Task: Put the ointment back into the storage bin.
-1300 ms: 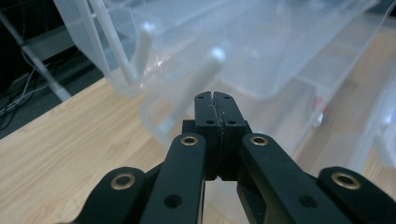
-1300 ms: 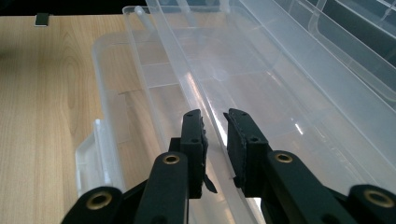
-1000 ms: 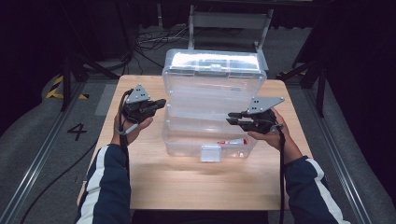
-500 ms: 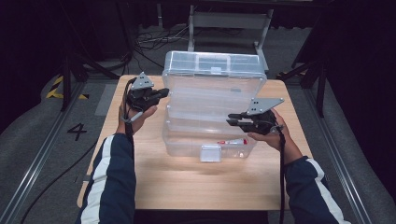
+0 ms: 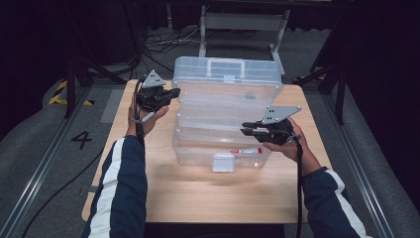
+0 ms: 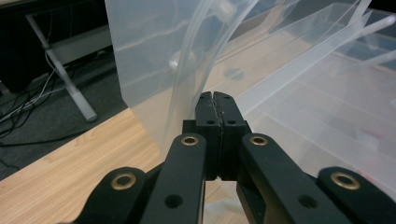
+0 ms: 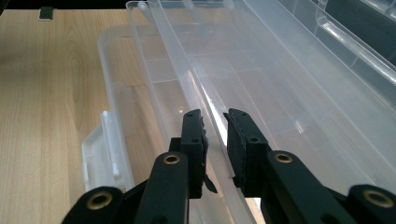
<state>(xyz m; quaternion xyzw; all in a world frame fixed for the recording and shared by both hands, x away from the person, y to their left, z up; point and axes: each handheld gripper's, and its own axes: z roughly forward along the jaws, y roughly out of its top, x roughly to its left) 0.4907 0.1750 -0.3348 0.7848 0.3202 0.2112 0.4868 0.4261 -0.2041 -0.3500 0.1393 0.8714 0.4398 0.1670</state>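
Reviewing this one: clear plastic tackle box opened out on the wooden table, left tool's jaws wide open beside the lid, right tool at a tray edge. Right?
Not quite: the left tool has its jaws pressed shut, as the left gripper view shows. The rest holds: the clear box stands opened on the wooden table, and the right tool is at a tray edge.

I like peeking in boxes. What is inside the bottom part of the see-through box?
A small red and white thing lies inside the clear box at the front. The trays above blur the rest.

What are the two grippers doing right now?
Left gripper: jaws shut, empty, beside the clear box.
Right gripper: jaws astride a tray edge; grip unclear.
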